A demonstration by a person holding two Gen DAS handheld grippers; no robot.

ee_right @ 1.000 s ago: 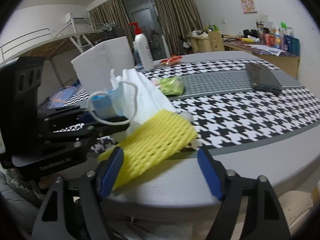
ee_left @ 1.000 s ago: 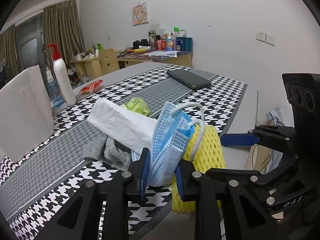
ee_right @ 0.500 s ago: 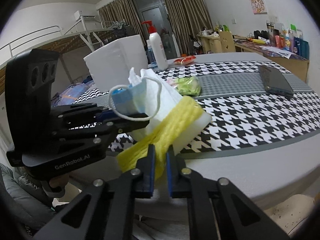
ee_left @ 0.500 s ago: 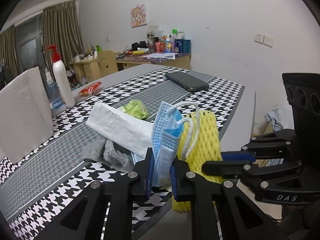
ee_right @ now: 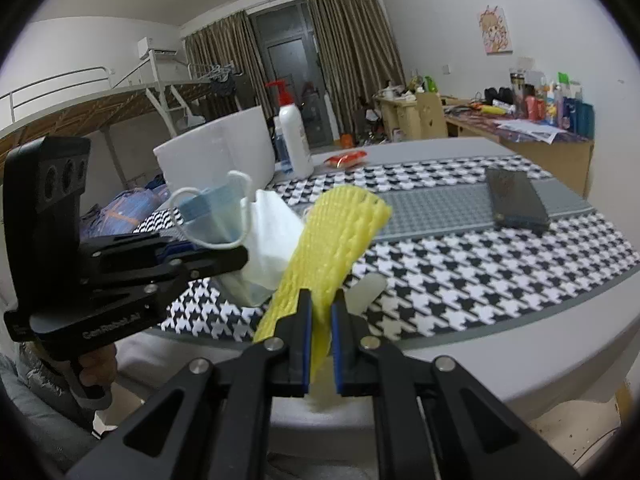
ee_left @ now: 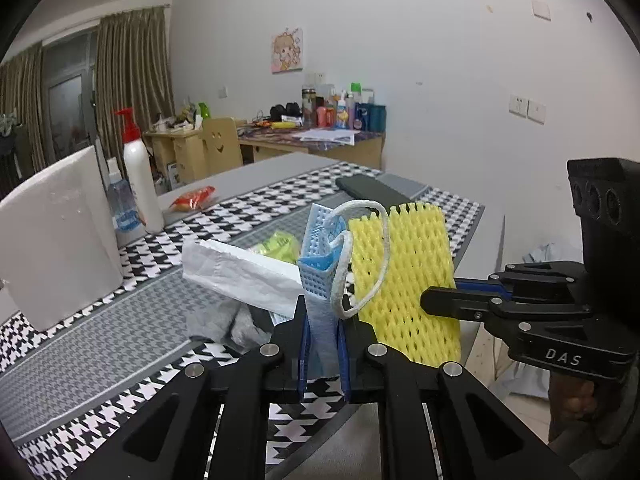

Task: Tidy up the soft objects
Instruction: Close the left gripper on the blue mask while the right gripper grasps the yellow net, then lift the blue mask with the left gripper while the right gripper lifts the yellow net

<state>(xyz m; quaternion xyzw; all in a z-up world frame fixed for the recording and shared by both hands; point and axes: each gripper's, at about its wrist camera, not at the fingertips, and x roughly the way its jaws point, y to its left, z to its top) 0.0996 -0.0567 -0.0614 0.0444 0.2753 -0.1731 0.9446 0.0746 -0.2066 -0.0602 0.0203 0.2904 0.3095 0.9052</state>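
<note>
My left gripper [ee_left: 323, 320] has a folded blue face mask [ee_left: 318, 248] between its pads; its jaws are still closing on it, and the white ear loop hangs out to the right. The mask is held upright, off the table. My right gripper [ee_right: 320, 304] is shut on a yellow foam net sleeve [ee_right: 340, 224], which stands up from its pads, lifted off the table. In the left wrist view the yellow net [ee_left: 404, 272] hangs right of the mask, with the right gripper [ee_left: 430, 300] clamped on its edge. The mask [ee_right: 212, 212] also shows in the right wrist view.
A white cloth bag [ee_left: 240, 272], grey crumpled cloth [ee_left: 224, 320] and a green packet [ee_left: 280, 244] lie on the houndstooth table runner [ee_left: 120, 340]. Farther off are a dark phone [ee_left: 372, 190], a white foam box [ee_left: 56, 236], a pump bottle [ee_left: 140, 184] and a red packet [ee_left: 192, 198].
The right jaws went from wide open to shut on the yellow net. The left jaws narrowed on the mask. Both grippers rose, lifting net and mask off the table.
</note>
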